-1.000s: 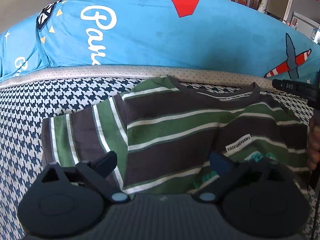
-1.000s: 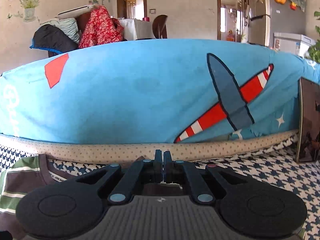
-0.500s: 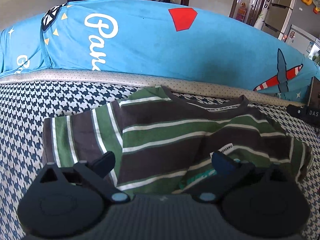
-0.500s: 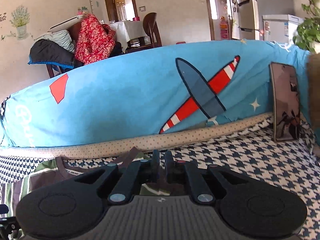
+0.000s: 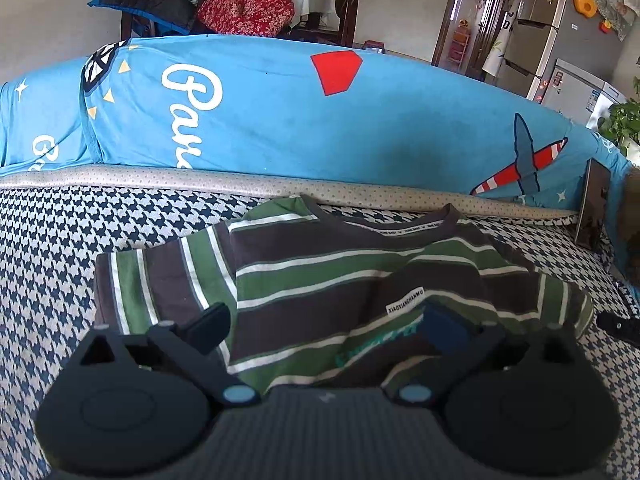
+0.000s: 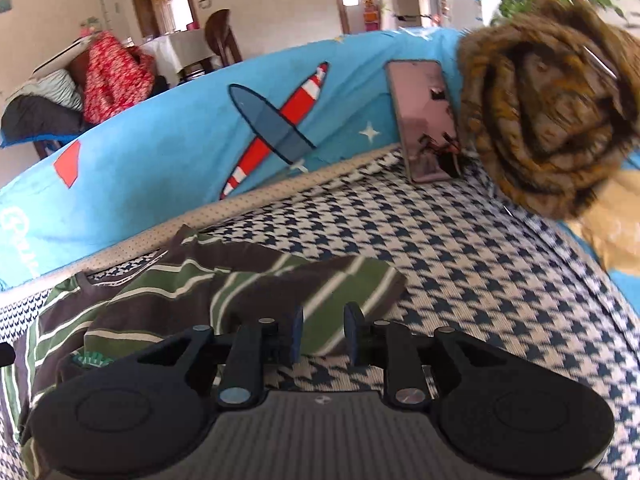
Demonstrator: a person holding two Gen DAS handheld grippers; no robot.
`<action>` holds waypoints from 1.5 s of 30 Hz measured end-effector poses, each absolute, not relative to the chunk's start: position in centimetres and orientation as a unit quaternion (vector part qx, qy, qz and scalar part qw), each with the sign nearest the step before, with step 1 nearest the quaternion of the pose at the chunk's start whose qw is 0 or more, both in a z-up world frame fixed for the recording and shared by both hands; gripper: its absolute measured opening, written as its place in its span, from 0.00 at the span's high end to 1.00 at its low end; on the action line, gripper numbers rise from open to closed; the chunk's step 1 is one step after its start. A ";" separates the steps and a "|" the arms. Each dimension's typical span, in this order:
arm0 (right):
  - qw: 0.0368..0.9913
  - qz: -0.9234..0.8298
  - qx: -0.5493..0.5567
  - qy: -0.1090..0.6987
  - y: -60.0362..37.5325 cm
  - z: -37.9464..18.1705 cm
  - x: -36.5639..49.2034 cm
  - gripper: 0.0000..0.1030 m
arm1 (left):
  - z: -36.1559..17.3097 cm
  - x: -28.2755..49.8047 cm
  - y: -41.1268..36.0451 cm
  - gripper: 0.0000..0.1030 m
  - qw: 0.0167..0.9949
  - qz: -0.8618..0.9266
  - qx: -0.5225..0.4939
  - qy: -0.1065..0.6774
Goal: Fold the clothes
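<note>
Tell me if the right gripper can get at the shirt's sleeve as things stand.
Probably yes: the right gripper is open just short of the sleeve, which lies flat on the cover with nothing between.

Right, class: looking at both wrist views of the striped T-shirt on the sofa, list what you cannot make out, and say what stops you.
- Striped T-shirt, left wrist view: its lower hem, hidden behind the left gripper.
- Striped T-shirt, right wrist view: its left part, cut off by the frame edge.
- Teal print, left wrist view: unreadable, creased and partly covered.
- Brown furry object, right wrist view: blurred, identity unclear.
- Phone screen: glare hides it.
</note>
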State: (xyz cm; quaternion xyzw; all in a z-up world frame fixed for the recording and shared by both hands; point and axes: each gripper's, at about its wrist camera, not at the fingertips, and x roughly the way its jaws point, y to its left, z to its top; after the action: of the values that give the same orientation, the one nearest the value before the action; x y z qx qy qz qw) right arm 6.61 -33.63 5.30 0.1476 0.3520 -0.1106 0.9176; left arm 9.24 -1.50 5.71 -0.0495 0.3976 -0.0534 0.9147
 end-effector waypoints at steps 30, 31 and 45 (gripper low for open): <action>0.965 -0.023 0.120 0.230 -28.2 5.1 10.0 0.90 | 3.9 6.8 0.1 0.00 0.903 -0.039 -0.058 0.424; 0.969 -0.003 0.100 0.225 -27.1 5.1 10.0 0.90 | 3.8 6.9 0.2 0.00 0.903 -0.038 -0.058 0.425; 0.949 0.177 -0.051 0.255 -19.2 4.9 7.9 0.87 | 3.8 7.0 0.5 0.00 0.902 -0.032 -0.061 0.425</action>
State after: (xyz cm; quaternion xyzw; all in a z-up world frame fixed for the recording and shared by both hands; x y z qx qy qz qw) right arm 7.92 -19.22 4.93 -0.0511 0.2550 0.1772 0.9492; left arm 7.00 0.47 3.82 -0.0614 0.4255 -0.0317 0.9023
